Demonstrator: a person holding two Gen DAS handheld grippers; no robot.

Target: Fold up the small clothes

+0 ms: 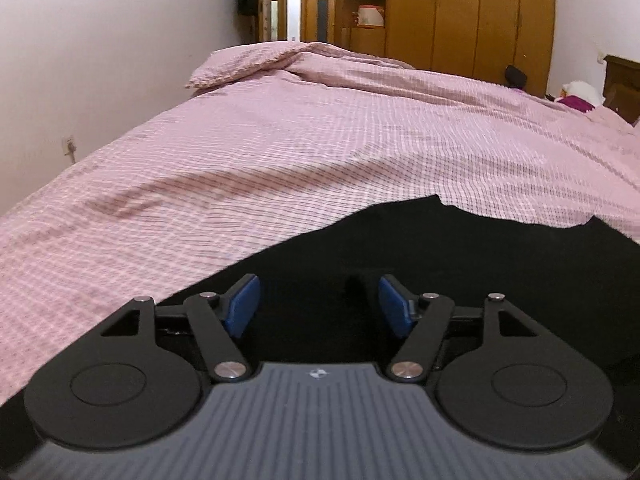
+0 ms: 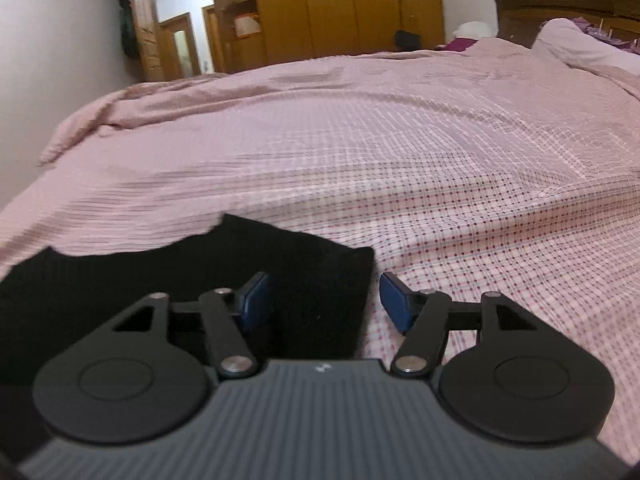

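Grippers sit low over the near edge of the bed: the left gripper (image 1: 320, 306) has its blue pads (image 1: 240, 306) spread apart above a black garment (image 1: 400, 248), gripping nothing, and the right gripper (image 2: 322, 300) is likewise spread wide, one pad over the garment's right edge and the other over the pink checked cover (image 2: 440, 168). The black garment (image 2: 280, 264) lies flat on that cover near the bed's front edge. Beyond it the cover runs back to a rumpled far corner, with a wooden wardrobe (image 1: 460, 16) and a dark headboard (image 2: 568, 4) behind.
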